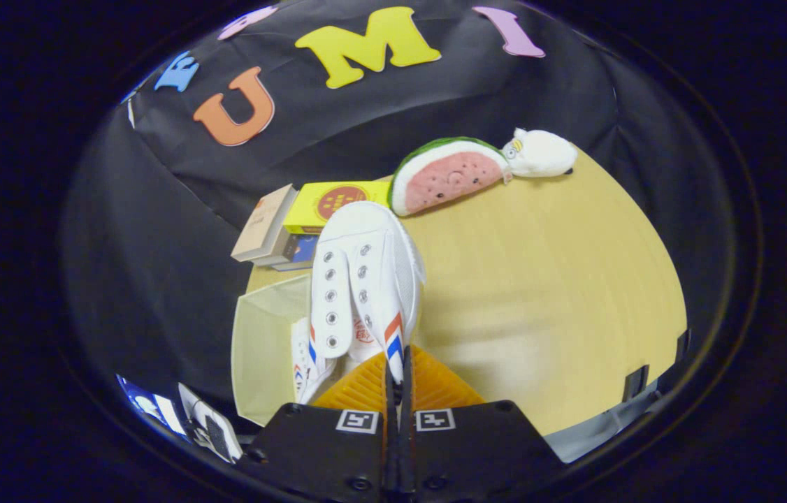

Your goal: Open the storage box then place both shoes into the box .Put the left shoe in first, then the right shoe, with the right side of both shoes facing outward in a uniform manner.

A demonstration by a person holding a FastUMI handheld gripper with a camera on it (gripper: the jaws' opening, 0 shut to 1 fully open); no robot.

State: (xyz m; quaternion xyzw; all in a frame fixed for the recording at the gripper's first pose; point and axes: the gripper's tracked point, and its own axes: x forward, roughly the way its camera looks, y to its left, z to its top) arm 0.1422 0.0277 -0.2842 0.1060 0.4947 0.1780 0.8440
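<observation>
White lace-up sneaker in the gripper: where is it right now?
In the gripper view, the white lace-up sneaker is pinched between the orange fingers, held over the translucent storage box, beside the other shoe inside.

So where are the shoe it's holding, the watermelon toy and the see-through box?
Held shoe (365,279): gripper view, on its laced top.
Watermelon toy (446,178): gripper view, on its pink face.
See-through box (261,349): gripper view, on its near wall.
</observation>
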